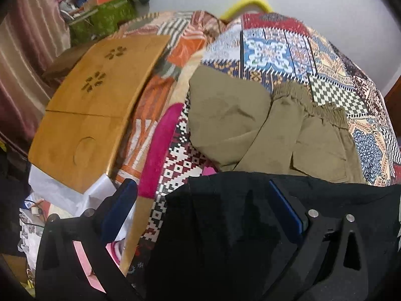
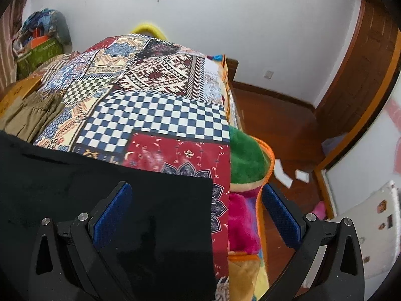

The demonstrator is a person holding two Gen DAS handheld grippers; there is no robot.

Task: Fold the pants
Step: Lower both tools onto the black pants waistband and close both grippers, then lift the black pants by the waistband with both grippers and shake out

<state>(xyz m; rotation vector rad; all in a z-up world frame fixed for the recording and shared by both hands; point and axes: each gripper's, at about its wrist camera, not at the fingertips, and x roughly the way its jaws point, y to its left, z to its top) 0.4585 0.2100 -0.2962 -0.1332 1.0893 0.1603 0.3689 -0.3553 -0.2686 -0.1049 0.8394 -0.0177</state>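
Observation:
Black pants (image 1: 238, 225) lie flat on the patchwork bedspread (image 1: 275, 50) at the near edge of the bed. My left gripper (image 1: 200, 213) is open above their left end, with blue pads (image 1: 120, 208) either side of the cloth edge. In the right wrist view the black pants (image 2: 125, 213) end in a straight edge. My right gripper (image 2: 198, 213) is open over that right end, its fingers spread wide and nothing pinched. Olive-green pants (image 1: 263, 125) lie crumpled behind the black ones, also seen as olive-green pants (image 2: 27, 115) at the left.
A bamboo lap tray (image 1: 95, 115) rests on the bed's left side. A pink blanket (image 1: 160, 150) and a green plush blanket (image 2: 248, 160) hang off the bed edges. Brown wooden floor (image 2: 288, 130) with papers lies to the right, and clutter (image 1: 105, 7) sits far left.

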